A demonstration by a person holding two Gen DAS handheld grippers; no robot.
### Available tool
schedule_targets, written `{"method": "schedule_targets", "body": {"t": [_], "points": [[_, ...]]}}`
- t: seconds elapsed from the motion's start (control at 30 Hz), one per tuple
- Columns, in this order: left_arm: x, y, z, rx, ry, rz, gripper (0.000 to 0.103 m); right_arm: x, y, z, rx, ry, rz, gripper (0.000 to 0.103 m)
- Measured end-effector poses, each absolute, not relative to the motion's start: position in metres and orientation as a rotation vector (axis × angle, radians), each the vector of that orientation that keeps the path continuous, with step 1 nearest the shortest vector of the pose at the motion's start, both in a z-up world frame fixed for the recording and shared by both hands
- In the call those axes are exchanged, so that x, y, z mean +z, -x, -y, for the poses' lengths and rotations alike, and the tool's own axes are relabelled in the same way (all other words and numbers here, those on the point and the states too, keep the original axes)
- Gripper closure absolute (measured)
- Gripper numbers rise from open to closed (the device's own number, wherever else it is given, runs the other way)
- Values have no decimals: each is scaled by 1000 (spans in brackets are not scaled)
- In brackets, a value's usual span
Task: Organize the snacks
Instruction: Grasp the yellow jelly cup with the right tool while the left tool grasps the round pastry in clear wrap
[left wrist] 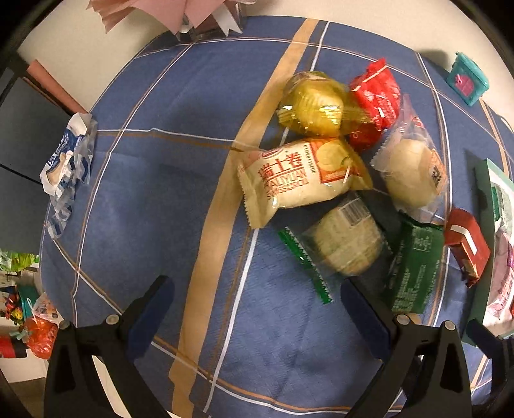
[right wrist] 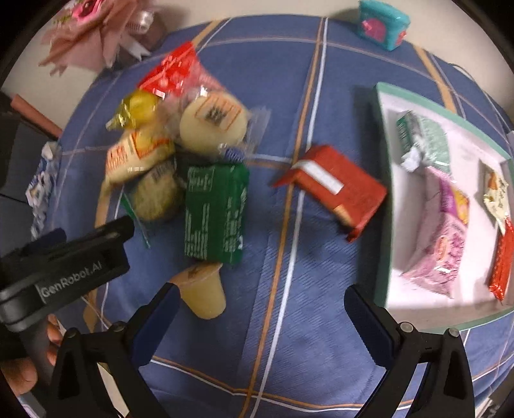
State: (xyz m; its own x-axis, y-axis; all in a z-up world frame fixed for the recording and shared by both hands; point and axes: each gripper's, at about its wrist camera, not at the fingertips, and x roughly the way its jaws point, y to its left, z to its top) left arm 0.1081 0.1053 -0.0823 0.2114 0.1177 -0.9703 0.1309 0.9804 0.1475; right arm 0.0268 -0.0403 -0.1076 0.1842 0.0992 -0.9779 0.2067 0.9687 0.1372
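A pile of snacks lies on the blue checked cloth (left wrist: 160, 199): a cream Swiss roll pack (left wrist: 298, 180), a yellow pack (left wrist: 311, 103), a red pack (left wrist: 379, 96), a clear-wrapped bun (left wrist: 411, 170), a green-edged cake (left wrist: 343, 244) and a green pack (left wrist: 414, 270). A red box (right wrist: 334, 189) lies apart, left of a green-rimmed tray (right wrist: 385, 193) holding several snacks. A jelly cup (right wrist: 202, 292) lies near my right gripper's left finger. My left gripper (left wrist: 257, 305) is open and empty, short of the pile. My right gripper (right wrist: 260, 308) is open and empty above bare cloth.
A blue-and-white wrapper (left wrist: 67, 160) lies at the cloth's left edge. A teal box (right wrist: 382, 25) and a pink paper flower (right wrist: 96, 35) stand at the far side. The left gripper's body (right wrist: 64, 267) and the hand holding it show at the left.
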Motion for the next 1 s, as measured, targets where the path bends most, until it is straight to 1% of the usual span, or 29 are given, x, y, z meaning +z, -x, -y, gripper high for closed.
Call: {"method": "schedule_targets", "body": {"t": [0.3,0.37,0.43,0.47,0.53,0.57,0.63,0.67,0.73,0.83,1.0], "points": [[-82,-110,-117,-12,-184,-1358,0,-124,-33,6,-47,-220,-1386,0],[-81,-114,-115,-20,-173,-1358,0,-128,-37,1,-41,-229,-1381,4],[-81,-116,-115,-21,-170,-1355,0,-132,-45,-6,-34,-238,-1380,12],[-81,-117,-115,-20,-171,-1353,0,-134,-46,-8,-29,-244,-1379,14],[-80,-117,-114,-26,-170,-1350,0,-136,-49,-14,-18,-252,-1373,23],[-82,-120,-117,-31,-168,-1349,0,-136,-50,-16,-15,-250,-1370,25],[-80,-119,-114,-33,-169,-1346,0,-138,-54,-21,-6,-249,-1365,37],[-80,-119,-114,-33,-172,-1344,0,-138,-56,-22,0,-253,-1364,39],[-78,-119,-113,-35,-174,-1339,0,-138,-59,-24,11,-261,-1367,49],[-75,-118,-109,-42,-177,-1332,0,-135,-60,-25,6,-252,-1368,54],[-72,-117,-104,-51,-182,-1325,0,-136,-65,-19,2,-260,-1373,56]]}}
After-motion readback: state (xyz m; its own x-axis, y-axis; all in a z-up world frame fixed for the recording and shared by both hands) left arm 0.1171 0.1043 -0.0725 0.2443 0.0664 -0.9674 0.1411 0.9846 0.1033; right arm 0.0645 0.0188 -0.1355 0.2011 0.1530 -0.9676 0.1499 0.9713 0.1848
